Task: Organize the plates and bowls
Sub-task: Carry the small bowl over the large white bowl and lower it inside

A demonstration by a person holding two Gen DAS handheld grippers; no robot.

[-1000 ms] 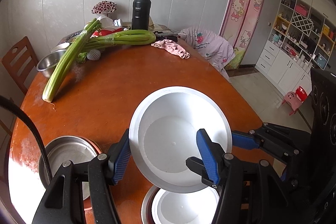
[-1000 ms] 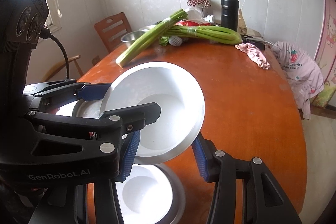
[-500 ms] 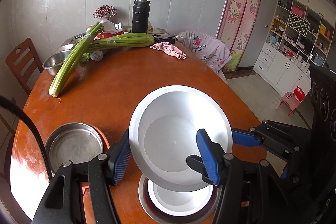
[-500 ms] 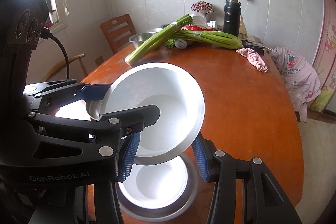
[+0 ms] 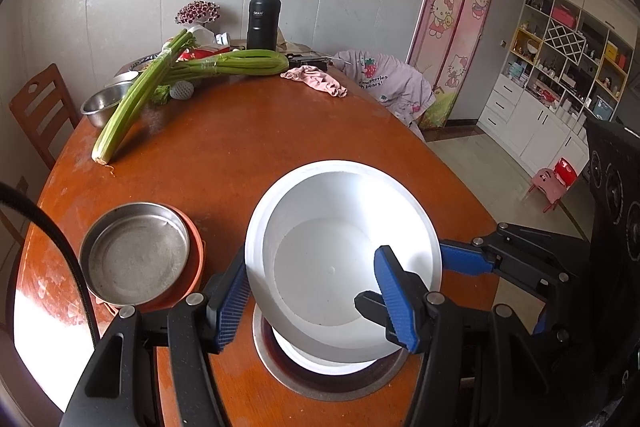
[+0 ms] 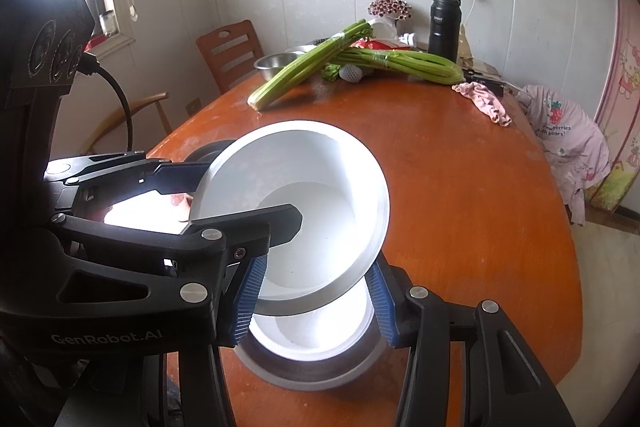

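While both grippers hold one white bowl (image 5: 344,259) between them, it hangs tilted above a second dish on the table (image 5: 248,131)

Left gripper (image 5: 316,299): one blue pad lies inside the bowl on its near wall, the other outside beneath the rim — narrow, clamped on the rim. Right gripper (image 6: 316,291): its blue pads sit either side of the bowl's lower edge in the right wrist view; the left gripper's black finger crosses in front, so actual contact cannot be confirmed. Below the bowl, a steel-rimmed dish (image 5: 332,383) with a white interior — mostly hidden, only its near arc showing. To the left, well apart, a steel pan (image 5: 134,255) rests on an orange plate (image 5: 196,247). Celery (image 5: 132,107) lies at the far end
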